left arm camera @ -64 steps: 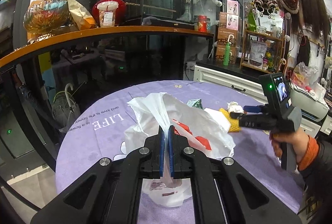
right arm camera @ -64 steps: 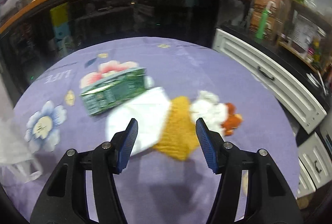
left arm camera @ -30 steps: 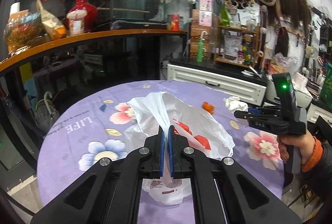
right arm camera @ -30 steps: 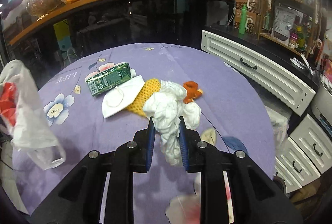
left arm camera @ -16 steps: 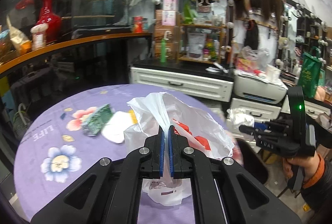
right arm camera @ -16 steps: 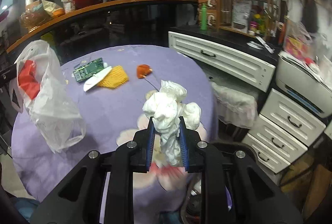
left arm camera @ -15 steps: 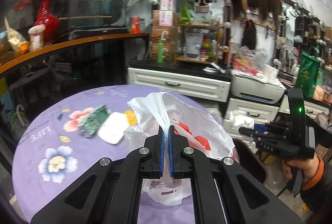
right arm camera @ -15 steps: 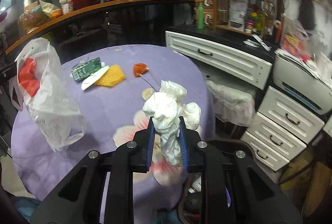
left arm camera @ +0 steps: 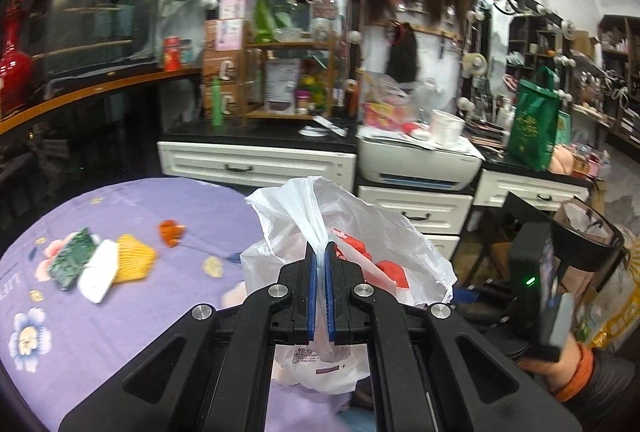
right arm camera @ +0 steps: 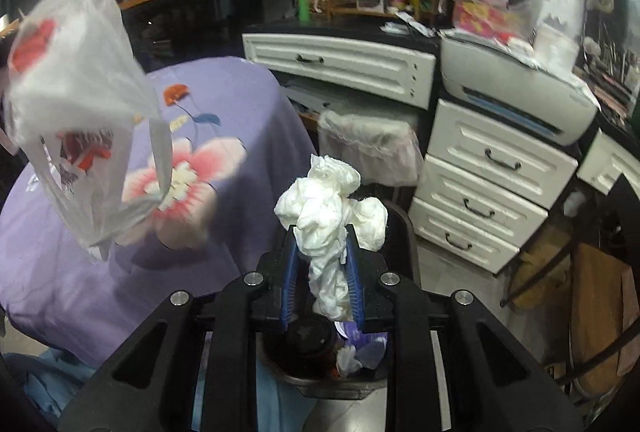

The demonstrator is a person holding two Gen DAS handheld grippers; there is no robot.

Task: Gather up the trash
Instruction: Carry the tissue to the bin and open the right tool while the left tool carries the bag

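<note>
Over bin rim (right arm camera: 320,386), clamped tissue wad (right arm camera: 330,220).

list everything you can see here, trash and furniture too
plastic bag: 1, white with red print, hanging from the left claw
crumpled tissue: 1, white, pinched in the right claw above the bin
trash bin: 1, dark, on the floor beside the table, rubbish inside
green carton: 1, on the table
white mask-like piece: 1, beside the carton
yellow mesh piece: 1, next to it
orange scrap: 1, further along the table
table: 1, round, purple flowered cloth
drawer cabinets: several, white, behind
printer: 1, white, on a cabinet
left claw: shut on the bag
right claw: shut on the tissue
</note>
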